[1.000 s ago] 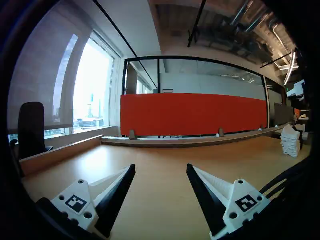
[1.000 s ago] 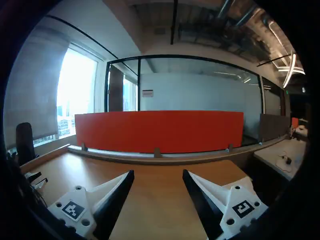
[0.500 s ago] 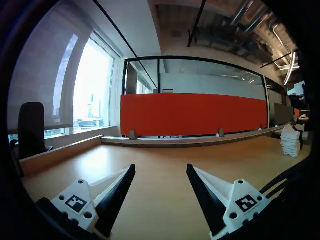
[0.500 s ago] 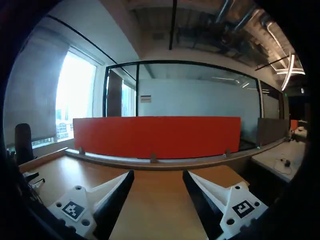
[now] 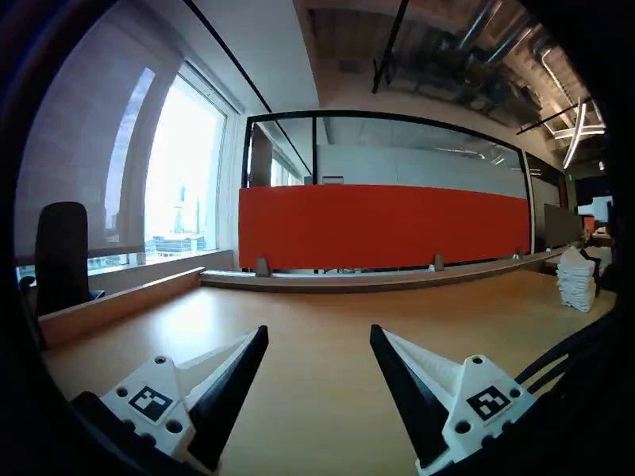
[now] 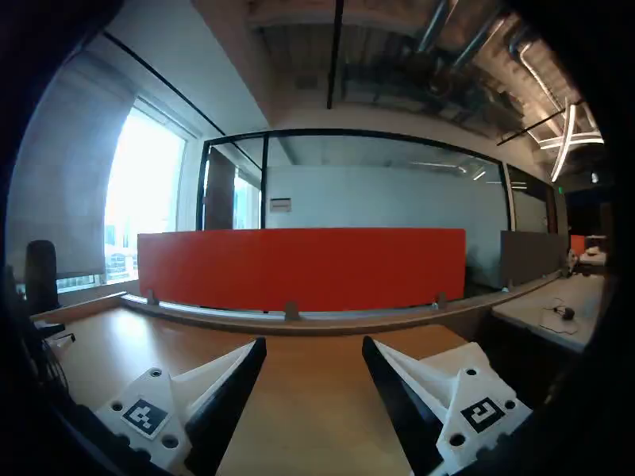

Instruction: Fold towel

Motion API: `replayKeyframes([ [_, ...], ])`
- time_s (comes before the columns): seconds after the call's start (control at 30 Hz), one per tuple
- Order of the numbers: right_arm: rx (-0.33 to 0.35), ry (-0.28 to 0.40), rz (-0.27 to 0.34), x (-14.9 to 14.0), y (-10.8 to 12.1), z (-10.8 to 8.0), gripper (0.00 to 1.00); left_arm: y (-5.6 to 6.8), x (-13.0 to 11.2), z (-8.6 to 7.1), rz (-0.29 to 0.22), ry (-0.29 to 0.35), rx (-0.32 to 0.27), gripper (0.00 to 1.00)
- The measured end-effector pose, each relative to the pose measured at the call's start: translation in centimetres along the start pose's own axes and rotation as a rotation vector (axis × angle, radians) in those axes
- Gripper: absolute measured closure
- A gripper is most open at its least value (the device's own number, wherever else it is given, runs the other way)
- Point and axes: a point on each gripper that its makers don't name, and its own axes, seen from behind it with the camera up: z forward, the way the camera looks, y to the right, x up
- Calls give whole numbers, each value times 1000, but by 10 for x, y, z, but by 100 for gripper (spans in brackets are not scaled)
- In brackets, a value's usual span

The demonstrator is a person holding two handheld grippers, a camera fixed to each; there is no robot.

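My left gripper [image 5: 317,373] is open and pointing across the wooden desk [image 5: 317,309], both fingers spread wide with nothing between them. Far off to its left there's a black chair [image 5: 59,254], next a bright window [image 5: 182,182], and straight ahead past the fingertips an orange divider [image 5: 381,226] runs along the far edge of the desk. The towel stuff is way off to this gripper's right. It's a stack of folded white towels [image 5: 577,278] sitting on the desk near the divider's end, well apart from the fingers. Some black cables [image 5: 567,349] run just beside the right-hand finger.

My right gripper [image 6: 313,381] is the same deal: released, fingers apart, gripping nothing, aimed over the desk. From here the black chair sits at far left, the window comes next, and the orange divider is dead ahead. Off to the right, across a dark gap, there's a paler desk [image 6: 567,305] with a small dark thing [image 6: 562,311] on a cord lying on it.
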Motion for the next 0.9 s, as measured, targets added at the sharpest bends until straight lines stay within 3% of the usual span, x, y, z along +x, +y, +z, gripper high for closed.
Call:
replayKeyframes([
  [0.47,-25,8,51,-70,12,1,6,0,1,0,0,0,0,5],
  [0.9,-37,-13,40,-98,15,3,6,0,1,0,0,0,0,4],
])
